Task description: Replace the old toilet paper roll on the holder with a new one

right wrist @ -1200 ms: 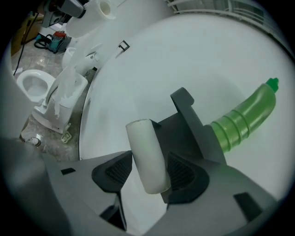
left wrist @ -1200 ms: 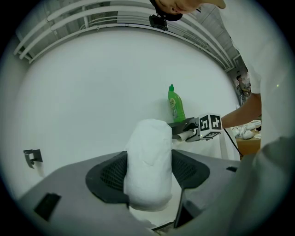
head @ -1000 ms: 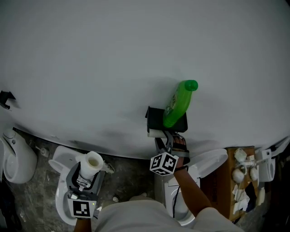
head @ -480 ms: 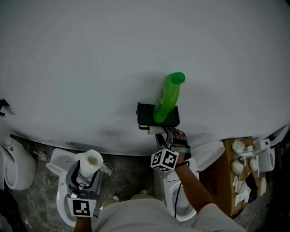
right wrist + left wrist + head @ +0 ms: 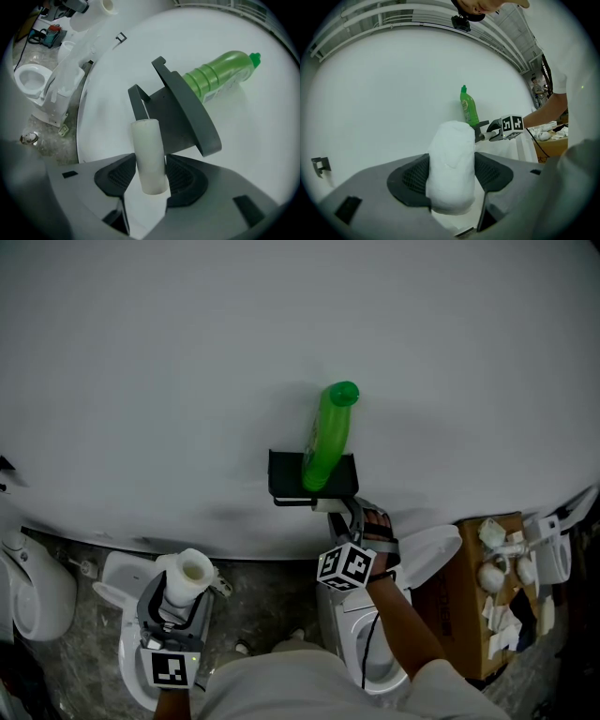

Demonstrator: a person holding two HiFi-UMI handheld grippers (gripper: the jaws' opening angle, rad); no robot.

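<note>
Fingers (image 5: 185, 180) of the right gripper (image 5: 151, 183) have just been closing and now pinch the bare core (image 5: 149, 154) of the old roll, which stands up between them right at the bar of the black holder (image 5: 187, 117) on the wall (image 5: 187, 381). From where I stand I cannot tell whether the core is fully off that bar or only partway. The left gripper (image 5: 451, 176) is clamped on the new roll (image 5: 451, 154), fat and white, held well off to the left and lower, away from the holder. So the job looks to be in its first half: the old core is in hand, but I'd say it has yet to be carried clear and put aside, and the new roll has yet to be brought over and slid on. By count I see one holder, one green bottle (image 5: 328, 432) standing on its shelf, one empty core, one fresh roll, two grippers, and one small black hook (image 5: 318, 164) far left on the wall. Down on the floor there are at least three white toilets (image 5: 28, 587), plus one cardboard box (image 5: 473, 634) of white oddments at the right.
</note>
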